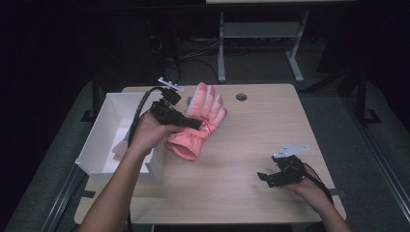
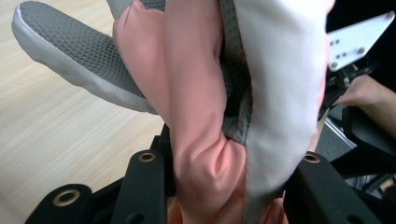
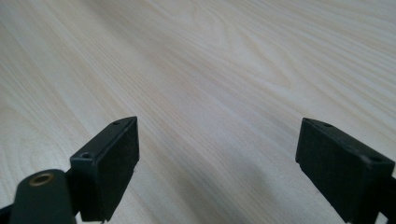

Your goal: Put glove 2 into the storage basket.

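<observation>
A pink padded glove [image 1: 203, 116] with a grey textured palm and white trim hangs above the wooden table [image 1: 251, 145], its fingers pointing up and away. My left gripper [image 1: 199, 124] is shut on the glove near its wrist; in the left gripper view the pink and white fabric [image 2: 219, 140] is bunched between the two black jaws. My right gripper [image 1: 263, 177] rests low at the table's front right, held by a hand. In the right gripper view its jaws stand wide apart over bare wood [image 3: 219, 154] with nothing between them.
A white open box [image 1: 116, 130] sits at the table's left edge, with a pale pink item [image 1: 119, 146] inside. A round cable hole [image 1: 241, 96] lies near the far edge. Beyond the table stand a metal desk frame [image 1: 261, 43] and cables on the floor.
</observation>
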A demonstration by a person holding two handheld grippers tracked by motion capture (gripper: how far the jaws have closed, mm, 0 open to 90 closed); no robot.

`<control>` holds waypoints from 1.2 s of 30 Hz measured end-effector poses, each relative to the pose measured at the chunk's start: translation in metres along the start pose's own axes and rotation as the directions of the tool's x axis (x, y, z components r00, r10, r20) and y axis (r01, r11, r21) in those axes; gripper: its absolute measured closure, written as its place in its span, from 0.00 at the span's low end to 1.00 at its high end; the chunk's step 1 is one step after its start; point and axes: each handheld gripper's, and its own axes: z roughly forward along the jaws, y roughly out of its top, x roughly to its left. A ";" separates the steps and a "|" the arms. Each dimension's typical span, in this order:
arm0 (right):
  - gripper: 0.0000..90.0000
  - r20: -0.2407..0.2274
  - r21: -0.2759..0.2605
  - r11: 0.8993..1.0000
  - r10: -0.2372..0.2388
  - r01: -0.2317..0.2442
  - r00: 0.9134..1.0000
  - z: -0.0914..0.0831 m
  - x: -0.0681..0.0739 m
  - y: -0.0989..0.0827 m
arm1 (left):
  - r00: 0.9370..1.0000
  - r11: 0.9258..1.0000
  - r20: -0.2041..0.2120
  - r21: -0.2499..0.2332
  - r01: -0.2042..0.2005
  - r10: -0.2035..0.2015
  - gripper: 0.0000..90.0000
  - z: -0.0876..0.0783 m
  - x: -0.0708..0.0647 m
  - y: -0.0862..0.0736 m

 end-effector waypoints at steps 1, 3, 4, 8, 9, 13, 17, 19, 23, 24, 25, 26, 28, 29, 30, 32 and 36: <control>0.15 -0.001 0.004 1.000 -0.001 0.001 1.000 0.001 0.000 0.000 | 1.000 1.000 -0.004 -0.008 0.006 -0.006 0.68 -0.004 0.002 -0.001; 0.15 0.002 0.002 1.000 -0.001 0.001 1.000 0.001 0.001 0.000 | 1.000 1.000 -0.022 -0.022 0.017 -0.018 0.68 -0.015 0.008 -0.003; 0.15 0.002 0.002 1.000 -0.002 0.002 1.000 0.001 0.001 0.000 | 0.999 0.999 -0.033 -0.030 0.024 -0.025 0.68 -0.022 0.012 -0.004; 0.15 0.003 0.009 1.000 0.005 -0.005 1.000 0.000 0.000 -0.001 | 0.996 0.997 -0.064 -0.056 0.051 -0.055 0.68 -0.042 0.024 -0.010; 0.15 0.004 0.008 1.000 0.006 -0.006 1.000 0.000 0.000 -0.001 | 0.995 0.996 -0.070 -0.067 0.063 -0.068 0.68 -0.047 0.028 -0.012; 0.15 0.003 0.012 1.000 0.003 -0.003 1.000 0.001 -0.001 -0.001 | 0.988 0.989 -0.103 -0.106 0.108 -0.119 0.68 -0.069 0.044 -0.024; 0.15 0.002 0.014 1.000 0.003 -0.003 1.000 0.001 -0.002 -0.001 | 0.979 0.981 -0.124 -0.129 0.148 -0.164 0.68 -0.085 0.059 -0.038; 0.15 0.002 0.016 1.000 0.002 -0.002 1.000 0.001 -0.002 -0.001 | 0.974 0.977 -0.137 -0.135 0.164 -0.183 0.68 -0.091 0.066 -0.043; 0.15 0.004 0.015 1.000 0.002 -0.003 1.000 0.001 -0.002 -0.001 | 0.957 0.969 -0.177 -0.142 0.204 -0.228 0.68 -0.101 0.081 -0.058; 0.15 0.003 0.017 1.000 0.002 -0.002 1.000 0.001 -0.002 -0.001 | 0.953 0.968 -0.191 -0.138 0.212 -0.236 0.68 -0.101 0.084 -0.061; 0.15 0.002 0.018 1.000 0.001 -0.001 1.000 0.001 -0.002 -0.001 | 0.949 0.966 -0.199 -0.132 0.222 -0.245 0.68 -0.102 0.088 -0.065; 0.15 0.002 0.020 1.000 0.001 -0.001 1.000 0.001 -0.002 -0.001 | 0.945 0.963 -0.204 -0.134 0.232 -0.256 0.68 -0.101 0.091 -0.067; 0.15 0.002 0.021 1.000 0.001 -0.001 1.000 0.001 -0.003 -0.001 | 0.935 0.958 -0.220 -0.130 0.255 -0.279 0.68 -0.100 0.099 -0.074; 0.15 0.003 0.019 1.000 0.002 -0.002 1.000 0.001 -0.002 -0.001 | 0.929 0.954 -0.228 -0.129 0.269 -0.293 0.68 -0.097 0.104 -0.078; 0.15 0.004 0.019 1.000 0.002 -0.002 1.000 0.001 -0.003 -0.001 | 0.925 0.953 -0.234 -0.126 0.276 -0.299 0.68 -0.096 0.106 -0.080; 0.15 0.005 0.017 1.000 0.005 -0.006 1.000 0.000 -0.003 -0.001 | 0.916 0.948 -0.248 -0.115 0.295 -0.316 0.68 -0.089 0.112 -0.085; 0.15 0.003 0.016 1.000 0.006 -0.006 1.000 0.000 -0.003 -0.001 | 0.906 0.942 -0.259 -0.078 0.325 -0.334 0.68 -0.069 0.124 -0.094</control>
